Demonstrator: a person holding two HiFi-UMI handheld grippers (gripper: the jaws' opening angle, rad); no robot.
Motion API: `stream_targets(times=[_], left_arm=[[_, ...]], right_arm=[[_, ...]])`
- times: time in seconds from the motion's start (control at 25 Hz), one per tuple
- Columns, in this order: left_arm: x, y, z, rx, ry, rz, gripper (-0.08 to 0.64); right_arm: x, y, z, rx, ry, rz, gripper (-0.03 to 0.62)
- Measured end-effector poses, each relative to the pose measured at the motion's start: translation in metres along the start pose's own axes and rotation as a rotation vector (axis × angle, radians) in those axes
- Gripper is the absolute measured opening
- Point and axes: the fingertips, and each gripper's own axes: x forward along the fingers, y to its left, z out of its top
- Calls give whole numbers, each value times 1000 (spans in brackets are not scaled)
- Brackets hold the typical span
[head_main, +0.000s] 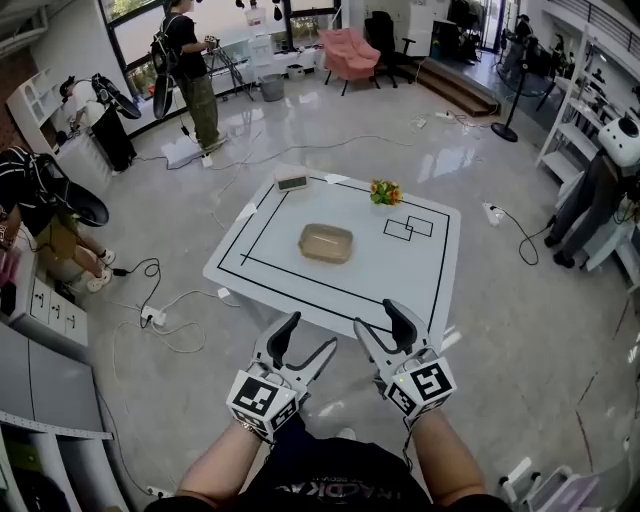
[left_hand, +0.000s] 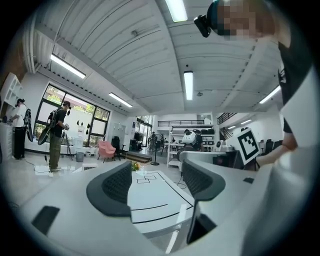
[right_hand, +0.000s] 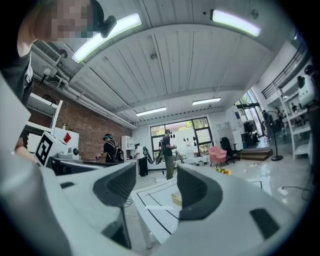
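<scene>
A white table (head_main: 420, 262) marked with black lines stands ahead of me. On it lie a tan lidded container (head_main: 326, 243) near the middle, a small bunch of flowers (head_main: 385, 192) at the far edge and a small grey device (head_main: 292, 183) at the far left corner. My left gripper (head_main: 307, 346) and right gripper (head_main: 380, 325) hover side by side just short of the table's near edge, both open and empty. The table (left_hand: 150, 192) lies between the left jaws in the left gripper view. In the right gripper view the container (right_hand: 176, 199) and the flowers (right_hand: 223, 171) appear.
Cables and a power strip (head_main: 153, 317) trail over the glossy floor to the left. A person (head_main: 193, 70) stands at the far left near the windows. A pink armchair (head_main: 352, 53) is at the back, shelving (head_main: 585, 110) on the right.
</scene>
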Motion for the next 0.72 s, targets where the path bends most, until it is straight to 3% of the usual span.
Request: stream_targets(times=[0.72], left_arm=[[76,106,4,-50,35,-199,327]], right_arm=[[112,-56,-13,22,70,-192,241]])
